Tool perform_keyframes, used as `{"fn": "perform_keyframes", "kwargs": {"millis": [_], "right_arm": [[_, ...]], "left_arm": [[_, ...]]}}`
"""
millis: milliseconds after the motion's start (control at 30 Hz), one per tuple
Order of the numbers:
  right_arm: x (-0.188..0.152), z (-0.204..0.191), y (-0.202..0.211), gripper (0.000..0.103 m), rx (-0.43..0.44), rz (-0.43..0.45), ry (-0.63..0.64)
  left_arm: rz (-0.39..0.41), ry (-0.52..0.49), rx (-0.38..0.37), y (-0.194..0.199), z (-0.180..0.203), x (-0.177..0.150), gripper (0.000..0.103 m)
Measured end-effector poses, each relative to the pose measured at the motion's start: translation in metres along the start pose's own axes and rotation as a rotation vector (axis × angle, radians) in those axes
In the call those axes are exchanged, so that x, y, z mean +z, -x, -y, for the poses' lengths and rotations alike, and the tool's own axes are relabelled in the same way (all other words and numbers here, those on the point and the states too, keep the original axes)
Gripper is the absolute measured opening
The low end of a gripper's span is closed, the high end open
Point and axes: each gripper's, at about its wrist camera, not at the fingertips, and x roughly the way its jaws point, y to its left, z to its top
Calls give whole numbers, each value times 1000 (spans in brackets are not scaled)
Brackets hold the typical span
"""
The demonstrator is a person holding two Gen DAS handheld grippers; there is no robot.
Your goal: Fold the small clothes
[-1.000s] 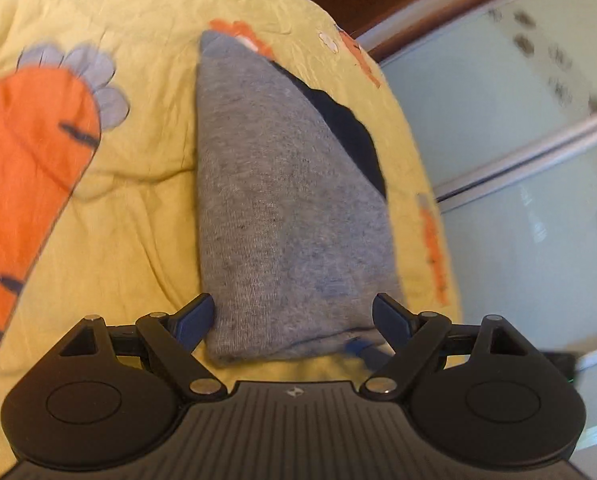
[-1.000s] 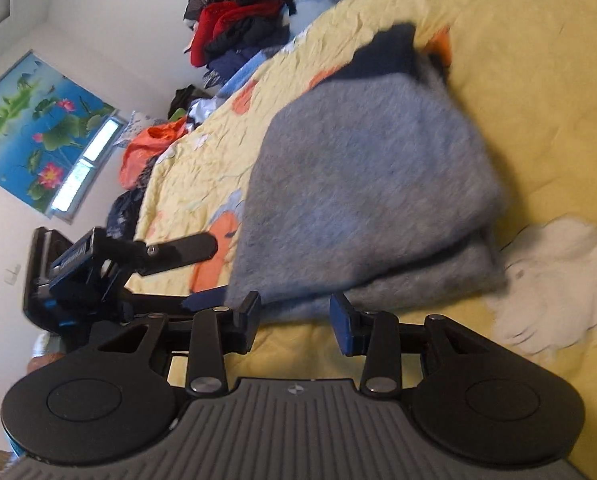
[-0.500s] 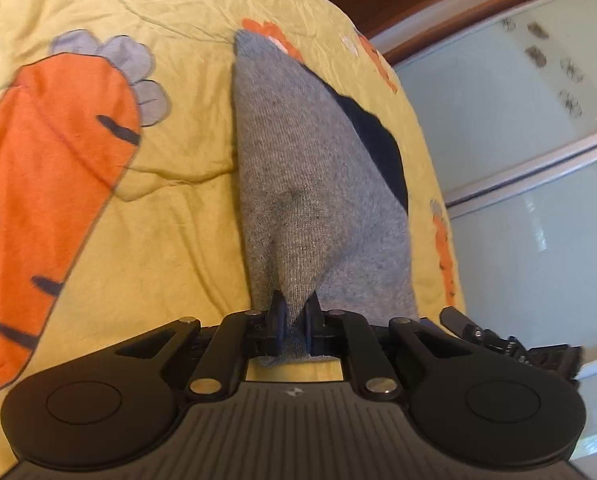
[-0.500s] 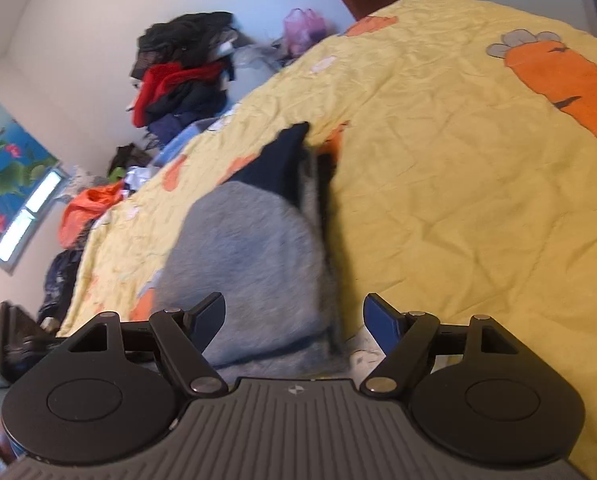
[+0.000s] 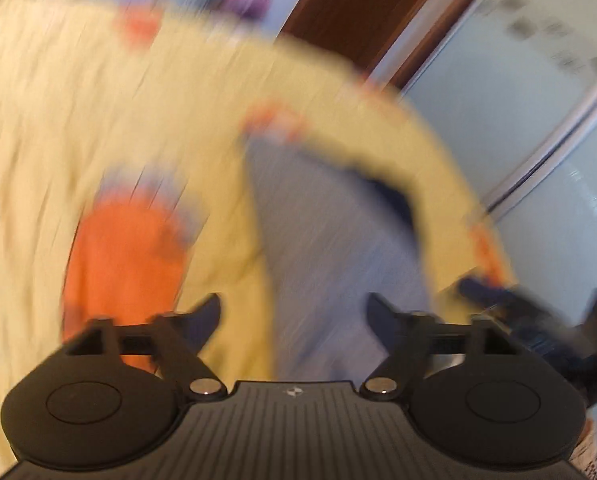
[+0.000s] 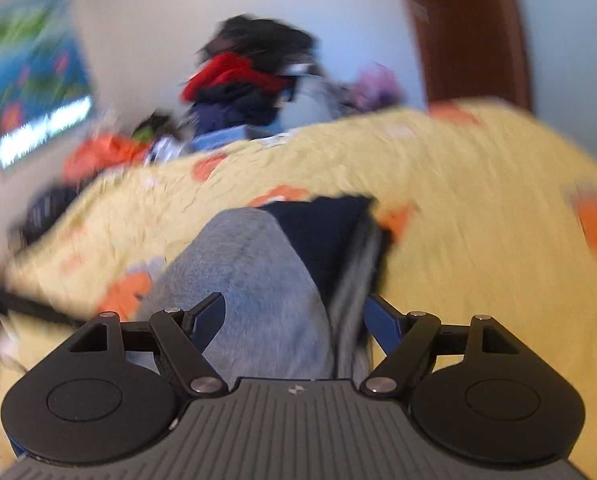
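Left gripper (image 5: 294, 316) stands wide apart with nothing pinched; its jaws have just been opening, and the grey garment (image 5: 338, 248) lies beyond and below the gap, free of both fingers. That view is heavily smeared, so folds and edges cannot be read. The garment runs away from the camera as a long narrow strip on the yellow sheet (image 5: 78, 120), a dark navy part (image 5: 394, 204) showing along its right side. An orange carrot print (image 5: 122, 260) sits to its left. At the right edge the other gripper shows as a dark blur beside the glass door (image 5: 538, 100)

Right gripper (image 6: 294, 318) is also open, though its jaws have just been closing a little. The garment (image 6: 250, 280) lies between and ahead of the fingers, yet neither visibly presses on it. Here it is clearer: a grey fleecy top layer, the navy part (image 6: 322, 224) behind it, and stacked layer edges (image 6: 358, 272) along its right side. It lies on the sheet (image 6: 478, 200), well apart from the heap of clothes (image 6: 250, 76) at the far end of the bed.

The cloth looks soft, light and limp, likely to sag and slip open if lifted by one layer. The near end seems the best place to grip, pinching all the stacked layers together, one gripper at each corner
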Motion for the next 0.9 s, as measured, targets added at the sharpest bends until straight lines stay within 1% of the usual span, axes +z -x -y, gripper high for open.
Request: {"fn": "perform_keyframes", "kwargs": {"millis": [33,67,100,133,167,233,267,300,333,367,400,433,500,533,600,667,800,867,900], "right_arm": [[5,-6,-12,58,2,-23,48],[9,-12,-23,40,5,-52,86],[11,-15,-33,25,3,-75,111],[13,-16,-43,17,1,-103,119],[12,-16,-52,6,-5,-133,123],[6,-16,-62,5,-29,-169,162],[2,-14,-63,0,-45,-175,174],[1,-10,-62,0,-43,-168,160],[2,-4,-61,0,-35,-169,127],[-1,0,-58,0,-37,-171,109],[-2,1,-57,0,-46,-168,113],[-4,0,-56,0,-49,-162,129],[-6,-4,-54,0,-64,-162,157],[-5,-7,-52,0,-80,-167,150],[-3,-13,-42,0,-82,-153,136],[-7,-23,-34,1,-74,-144,154],[-23,-39,-24,1,-52,-162,178],[-33,-38,-24,1,-78,-176,196],[-38,-36,-23,1,-87,-167,207]], "left_arm": [[42,-45,15,-2,13,7,83],[62,-91,42,-9,25,13,83],[66,-135,69,-21,36,17,83],[58,-171,97,-38,45,19,83],[42,-184,120,-56,48,19,83],[-1,-199,180,-91,48,13,82],[-33,-198,206,-107,44,8,82],[-55,-197,241,-121,39,1,84],[-57,-189,239,-129,31,-7,85],[-12,-229,248,-129,32,-14,91],[4,-257,261,-129,33,-19,92],[6,-246,263,-128,33,-20,92],[-17,-204,273,-126,34,-16,92],[-25,-189,280,-123,35,-14,92],[-5,-195,302,-114,39,-16,93],[7,-190,315,-107,42,-21,94],[-5,-176,321,-99,45,-34,94],[-18,-176,325,-100,46,-42,94],[-26,-178,327,-100,46,-46,95]]}}
